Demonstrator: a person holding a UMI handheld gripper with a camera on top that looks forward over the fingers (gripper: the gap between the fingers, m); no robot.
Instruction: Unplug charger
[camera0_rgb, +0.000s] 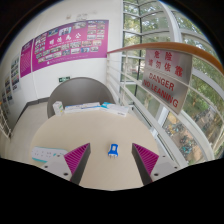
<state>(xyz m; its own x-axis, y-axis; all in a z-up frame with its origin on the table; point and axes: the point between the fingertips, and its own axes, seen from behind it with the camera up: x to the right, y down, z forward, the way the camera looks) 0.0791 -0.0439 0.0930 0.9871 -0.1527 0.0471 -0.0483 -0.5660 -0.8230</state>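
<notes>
A small blue and white charger (113, 151) lies on the beige table (100, 130), between my two fingers with a clear gap on each side. My gripper (112, 158) is open, its magenta pads (78, 157) spread wide left and right of the charger. A white power strip (50, 155) lies on the table just left of the left finger. The charger is apart from the strip.
A grey chair (80, 95) stands beyond the far end of the table. Something white with a blue part (118, 110) lies at the table's far right. Glass panels with a red DANGER sign (165, 80) run along the right. Posters (70, 42) hang on the back wall.
</notes>
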